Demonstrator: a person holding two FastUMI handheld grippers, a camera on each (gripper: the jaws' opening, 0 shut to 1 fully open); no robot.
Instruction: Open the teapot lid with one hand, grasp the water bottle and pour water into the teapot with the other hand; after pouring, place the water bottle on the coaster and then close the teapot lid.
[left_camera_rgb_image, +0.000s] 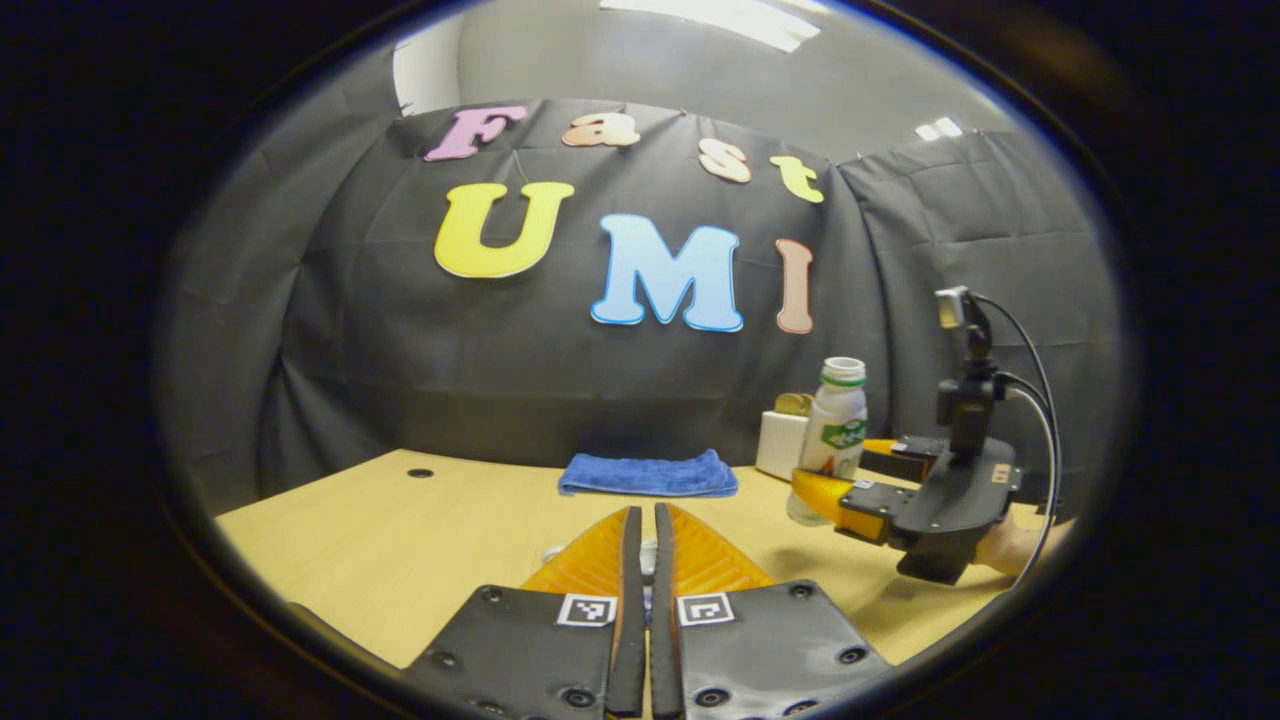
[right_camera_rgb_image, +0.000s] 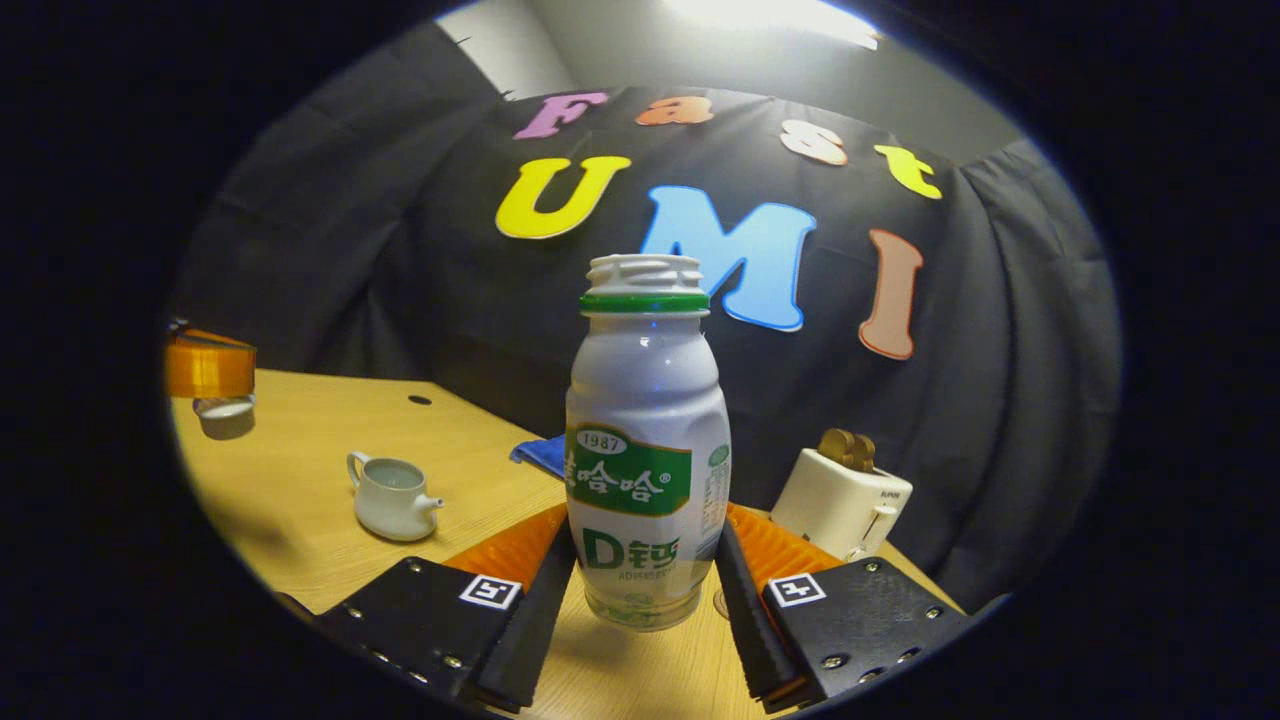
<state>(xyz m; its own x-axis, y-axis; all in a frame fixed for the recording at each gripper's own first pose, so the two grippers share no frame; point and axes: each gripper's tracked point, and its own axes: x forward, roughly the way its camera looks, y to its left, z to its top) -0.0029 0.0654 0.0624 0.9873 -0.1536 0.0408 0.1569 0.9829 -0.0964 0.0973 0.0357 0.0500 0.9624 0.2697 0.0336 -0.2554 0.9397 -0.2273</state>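
The white water bottle (right_camera_rgb_image: 645, 400), with a green band and no cap, stands upright between the fingers of my right gripper (right_camera_rgb_image: 645, 545), which is shut on its lower body. In the left gripper view the bottle (left_camera_rgb_image: 838, 415) and right gripper (left_camera_rgb_image: 850, 472) are at the right, over the table. The white teapot (right_camera_rgb_image: 390, 495) sits lidless on the table to the left of the bottle. My left gripper (left_camera_rgb_image: 647, 515) has its fingers almost together. In the right gripper view the left gripper (right_camera_rgb_image: 210, 368) is at the far left, holding the white lid (right_camera_rgb_image: 226, 408) above the table.
A white toaster (right_camera_rgb_image: 840, 500) with bread in it stands at the back right near the booth wall. A folded blue cloth (left_camera_rgb_image: 648, 474) lies at the far edge of the wooden table (left_camera_rgb_image: 400, 540). A small dark hole (left_camera_rgb_image: 420, 472) marks the tabletop's far left.
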